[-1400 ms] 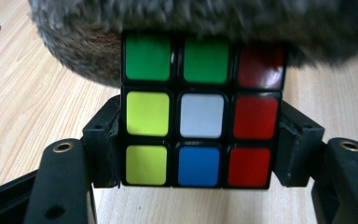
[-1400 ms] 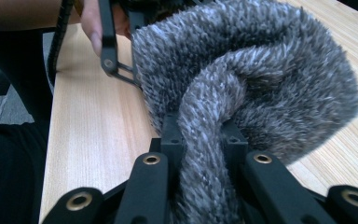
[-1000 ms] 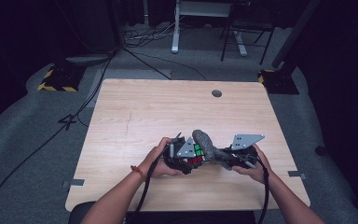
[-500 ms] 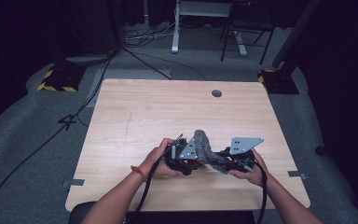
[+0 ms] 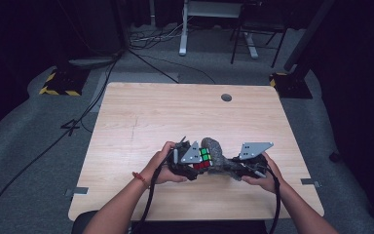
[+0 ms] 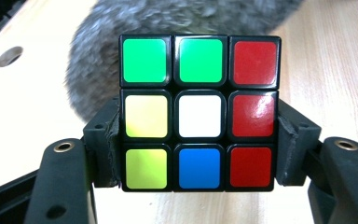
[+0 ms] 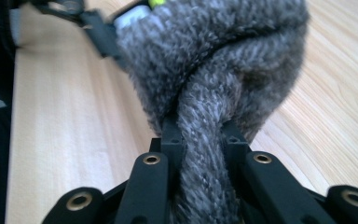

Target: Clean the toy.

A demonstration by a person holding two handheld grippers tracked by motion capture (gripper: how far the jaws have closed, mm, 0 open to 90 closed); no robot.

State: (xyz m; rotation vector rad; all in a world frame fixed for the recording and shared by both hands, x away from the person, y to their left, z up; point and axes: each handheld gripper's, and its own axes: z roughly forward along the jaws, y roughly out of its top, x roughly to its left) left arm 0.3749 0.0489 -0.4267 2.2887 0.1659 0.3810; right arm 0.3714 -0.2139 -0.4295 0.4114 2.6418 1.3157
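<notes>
Meanwhile left gripper (image 6: pixel 198 172) jaws clamp the puzzle cube (image 6: pixel 199 112); right gripper (image 7: pixel 200 163) jaws pinch the grey knitted pouch (image 7: pixel 223 60).

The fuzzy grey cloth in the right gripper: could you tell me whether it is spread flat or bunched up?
Bunched up. The fuzzy grey cloth is gathered into a thick roll pinched between the right gripper's black jaws, bulging beyond them.

Cube (image 5: pixel 204 159) against grey cloth (image 5: pixel 215 155)
</notes>
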